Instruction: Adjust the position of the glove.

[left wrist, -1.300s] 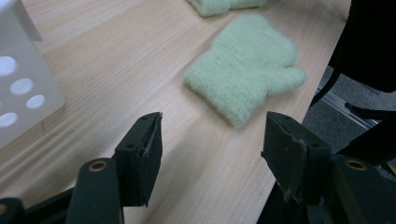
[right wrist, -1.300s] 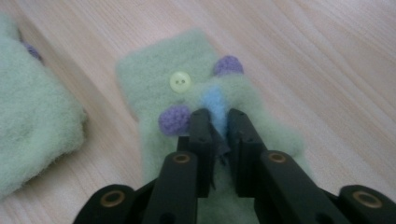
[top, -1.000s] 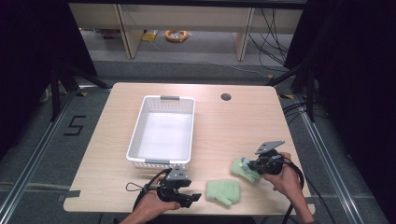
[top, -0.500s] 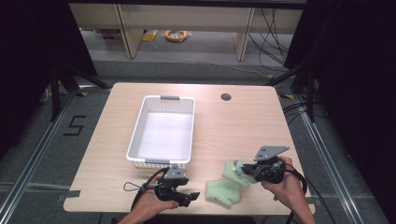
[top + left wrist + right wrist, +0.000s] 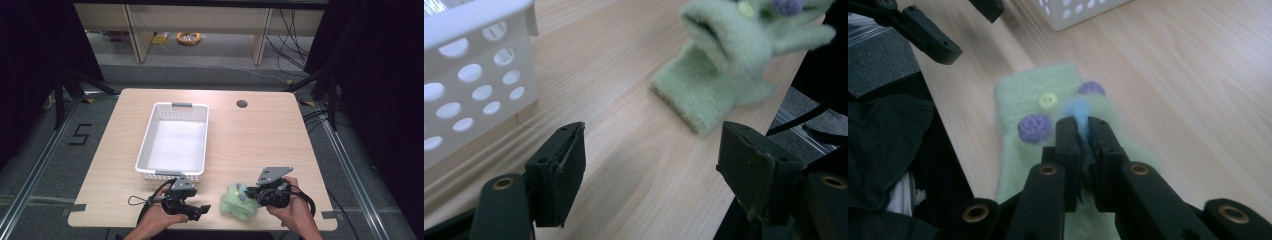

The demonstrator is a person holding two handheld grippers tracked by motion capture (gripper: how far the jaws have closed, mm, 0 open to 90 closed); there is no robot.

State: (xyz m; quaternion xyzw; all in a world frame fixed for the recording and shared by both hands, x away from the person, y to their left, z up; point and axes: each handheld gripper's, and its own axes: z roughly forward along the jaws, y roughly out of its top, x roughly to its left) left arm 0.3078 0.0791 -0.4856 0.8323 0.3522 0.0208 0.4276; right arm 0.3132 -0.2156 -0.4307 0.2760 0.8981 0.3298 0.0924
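A pale green felt puppet [image 5: 235, 206] with purple pom-poms and a yellow button lies near the table's front edge. My right gripper [image 5: 251, 194] is shut on a blue tuft at its upper end [image 5: 1048, 95], holding that end raised off the wood. The right gripper [image 5: 1080, 125] shows its jaws pressed together on the fabric. My left gripper [image 5: 201, 210] rests left of the puppet, pointing toward it. Its jaws [image 5: 651, 175] have just been opening and stand wide apart with only bare wood between them. The puppet [image 5: 719, 65] lies beyond them.
A white perforated basket [image 5: 171, 174] stands empty left of centre, just behind the left gripper, and its wall [image 5: 474, 75] is close on that gripper's left. A round cable hole [image 5: 242, 104] lies at the back. The table's front edge is very near both hands.
The right gripper has drawn toward the front edge and slightly left, pulling the puppet's upper end up and over its body. The left gripper stayed put while its jaws spread wider.
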